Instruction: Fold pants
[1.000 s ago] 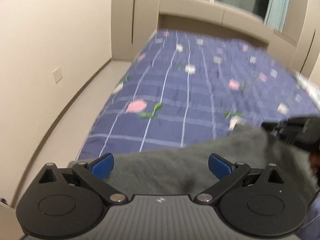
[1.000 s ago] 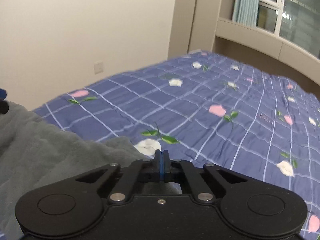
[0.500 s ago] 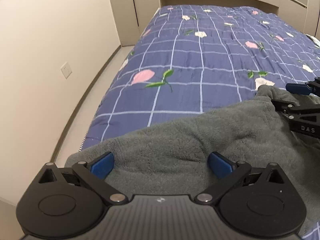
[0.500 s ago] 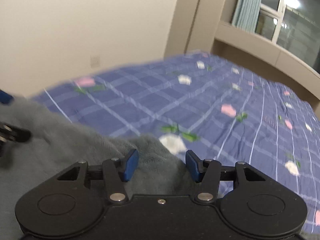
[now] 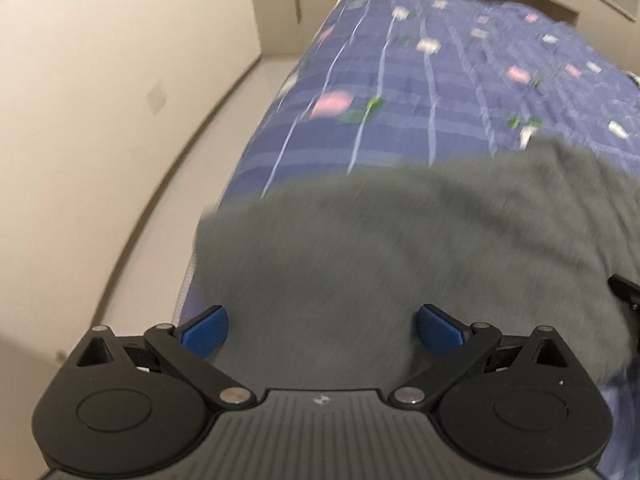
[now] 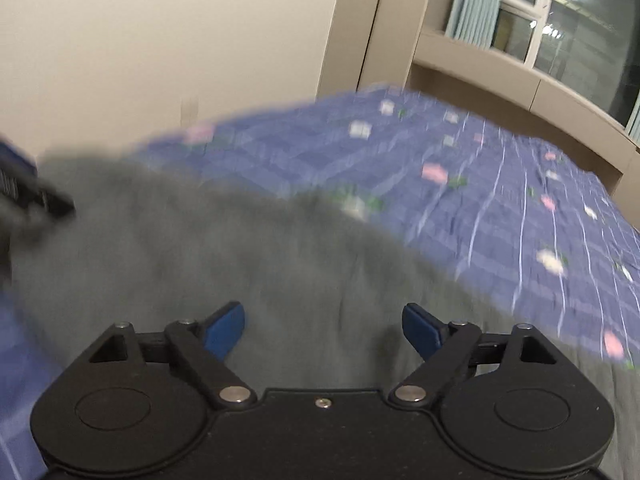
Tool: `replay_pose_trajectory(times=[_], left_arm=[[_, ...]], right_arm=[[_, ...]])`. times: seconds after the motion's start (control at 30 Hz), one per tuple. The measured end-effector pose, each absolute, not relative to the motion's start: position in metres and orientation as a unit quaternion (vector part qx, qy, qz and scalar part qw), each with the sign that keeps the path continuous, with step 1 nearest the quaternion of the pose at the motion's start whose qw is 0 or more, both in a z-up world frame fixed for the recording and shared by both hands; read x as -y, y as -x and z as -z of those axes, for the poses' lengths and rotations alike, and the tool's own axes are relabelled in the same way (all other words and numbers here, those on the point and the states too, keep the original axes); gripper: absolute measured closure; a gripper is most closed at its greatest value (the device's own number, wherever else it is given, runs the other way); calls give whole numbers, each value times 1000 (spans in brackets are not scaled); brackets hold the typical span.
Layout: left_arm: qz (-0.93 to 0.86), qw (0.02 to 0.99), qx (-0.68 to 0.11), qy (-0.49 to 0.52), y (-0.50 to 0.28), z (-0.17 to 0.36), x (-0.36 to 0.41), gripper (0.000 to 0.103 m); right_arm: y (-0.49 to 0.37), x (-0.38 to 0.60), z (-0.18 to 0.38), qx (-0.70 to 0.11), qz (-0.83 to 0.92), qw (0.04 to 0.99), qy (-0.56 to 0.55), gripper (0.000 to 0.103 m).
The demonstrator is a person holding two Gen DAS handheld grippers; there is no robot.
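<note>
The pants [image 5: 400, 248] look like thick grey fleece, soft and matt. The bedspread [image 5: 420, 92] is thin woven cloth, checked, slightly crinkled. The left gripper [image 5: 322, 330] is matt black plastic with shiny metal rivets and smooth blue fingers [image 5: 204, 330].

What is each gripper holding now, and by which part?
Nothing. The left gripper is open above the grey pants; the right gripper is opening, its pads clear of them.

A bed [image 5: 460, 92] covered by a blue checked bedspread [image 6: 500, 208] with flower prints carries the grey fleecy pants [image 5: 380, 260], spread flat over the bedspread's near end.
</note>
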State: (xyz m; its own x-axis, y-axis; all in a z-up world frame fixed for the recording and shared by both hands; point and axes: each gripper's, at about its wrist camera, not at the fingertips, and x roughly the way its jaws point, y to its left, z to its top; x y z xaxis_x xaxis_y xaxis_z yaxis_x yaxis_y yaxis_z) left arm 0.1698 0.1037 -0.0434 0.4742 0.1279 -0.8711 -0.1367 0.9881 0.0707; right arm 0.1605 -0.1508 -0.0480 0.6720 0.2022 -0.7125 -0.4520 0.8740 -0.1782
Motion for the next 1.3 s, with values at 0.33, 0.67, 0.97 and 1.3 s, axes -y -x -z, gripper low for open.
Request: replay_pose_trajectory(times=[0.33, 0.67, 0.97, 1.3], left_arm=[[-79, 849, -514, 98, -95, 27, -134, 1], [13, 851, -514, 109, -84, 14, -62, 0], [96, 860, -496, 70, -135, 4, 45, 0], [125, 888, -439, 52, -194, 10, 148, 0]], right_arm=[[-98, 167, 25, -347, -148, 921, 96, 1], [-28, 212, 19, -310, -88, 947, 7, 1], [-20, 316, 13, -286, 20, 958, -11, 1], [-75, 470, 22, -284, 101, 949, -93, 1]])
